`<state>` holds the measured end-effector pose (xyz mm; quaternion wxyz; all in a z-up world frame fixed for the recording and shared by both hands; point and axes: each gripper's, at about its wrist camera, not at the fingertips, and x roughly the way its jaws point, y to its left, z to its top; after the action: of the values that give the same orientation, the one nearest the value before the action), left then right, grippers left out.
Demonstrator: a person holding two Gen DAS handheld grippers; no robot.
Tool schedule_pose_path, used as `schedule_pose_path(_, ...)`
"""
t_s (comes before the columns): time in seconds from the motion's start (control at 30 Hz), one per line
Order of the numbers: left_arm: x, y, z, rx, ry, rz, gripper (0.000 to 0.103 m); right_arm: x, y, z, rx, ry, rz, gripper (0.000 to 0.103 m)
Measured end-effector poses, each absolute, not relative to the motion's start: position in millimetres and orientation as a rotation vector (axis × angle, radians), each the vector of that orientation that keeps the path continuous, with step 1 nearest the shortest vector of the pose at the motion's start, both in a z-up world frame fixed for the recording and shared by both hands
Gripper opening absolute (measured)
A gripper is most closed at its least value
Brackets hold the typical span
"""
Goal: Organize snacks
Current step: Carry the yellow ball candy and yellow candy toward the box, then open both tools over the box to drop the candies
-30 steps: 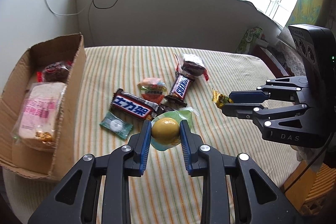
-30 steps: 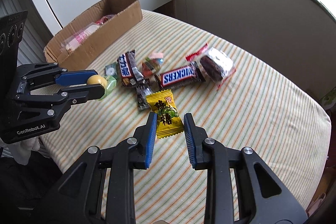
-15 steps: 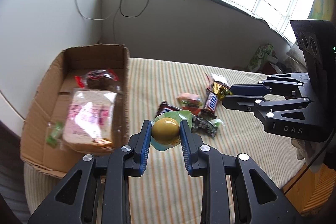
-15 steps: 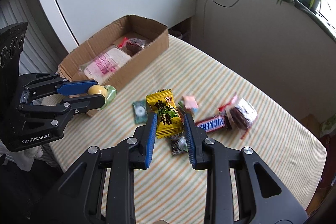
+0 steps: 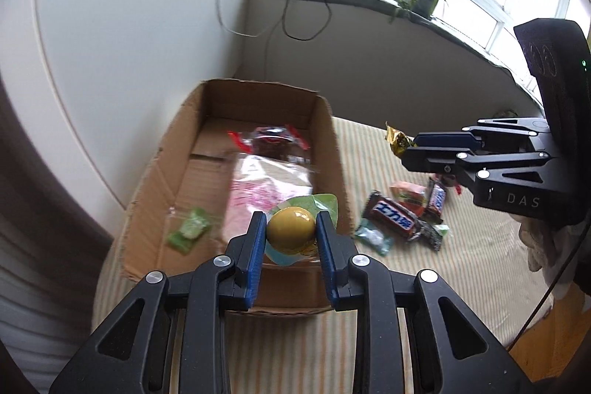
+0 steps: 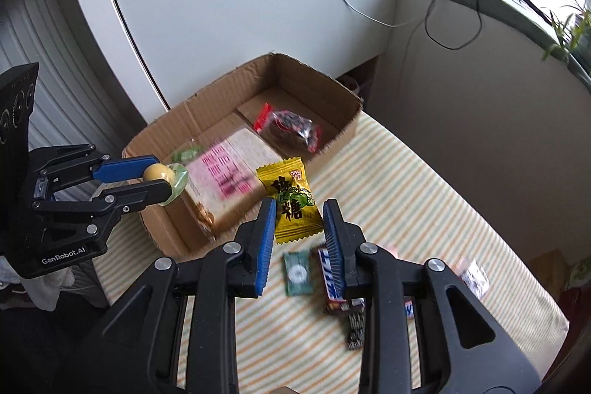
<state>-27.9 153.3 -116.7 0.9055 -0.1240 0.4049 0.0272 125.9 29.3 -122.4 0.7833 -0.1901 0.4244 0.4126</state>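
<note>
At the left, an open brown cardboard box (image 5: 325,135) sits on the striped cloth of the bench (image 5: 461,264). Inside it lie a small green wrapped sweet (image 5: 188,228), a clear bag of pink-printed sliced bread (image 5: 269,183) and a clear red-edged packet with a dark cake (image 5: 269,141).

The left claw (image 5: 291,228) is clamped on a yellow ball-shaped jelly in a clear green-edged cup (image 5: 291,226), held above the box's near end.

Right of the box, loose on the cloth, lie a teal wrapped mint (image 5: 375,239), a dark chocolate bar with blue-and-white lettering (image 5: 395,218), an orange-red sweet packet (image 5: 408,192) and a small brown Snickers bar (image 5: 437,198).

The right claw (image 6: 300,213) is clamped on a yellow candy sachet printed with black characters and a green fruit (image 6: 291,198), held in the air just beside the box's right wall.
</note>
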Motion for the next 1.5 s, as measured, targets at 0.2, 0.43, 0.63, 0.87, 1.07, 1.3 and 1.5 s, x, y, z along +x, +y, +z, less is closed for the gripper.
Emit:
schedule_pose_path(0.2, -32.4, 182.6, -121.2, -0.272, 0.838, 0.118, 0.026, 132.5, 62.9, -125.6, -0.446, 0.91, 0.918, 0.027)
schedule_pose_path(0.43, -31.0, 199.3, -128.4, -0.269, 0.859, 0.156, 0.026, 139.2, 90.4, -131.2, -0.46, 0.926, 0.934, 0.027)
schedule_pose_path(0.63, -29.5, 207.2, -131.2, -0.277, 0.868, 0.165, 0.026, 143.5, 104.8, -138.2, -0.46, 0.949, 0.938, 0.027)
schedule_pose_path(0.87, -26.0, 210.0, -133.0, -0.289, 0.874, 0.166, 0.026, 147.7, 112.7, -142.9, -0.447, 0.968, 0.937, 0.027)
schedule_pose_path(1.07, -22.2, 207.7, -133.7, -0.288, 0.881, 0.151, 0.026, 149.4, 114.1, -142.5, -0.442, 0.968, 0.94, 0.028)
schedule_pose_path(1.3, -20.0, 208.8, -133.9, -0.301, 0.889, 0.161, 0.035, 150.9, 113.6, -141.2, -0.433, 0.956, 0.919, 0.056)
schedule_pose_path(1.5, -17.7, 209.0, -131.5, -0.305, 0.884, 0.167, 0.039, 153.3, 109.1, -136.7, -0.417, 0.96, 0.907, 0.056)
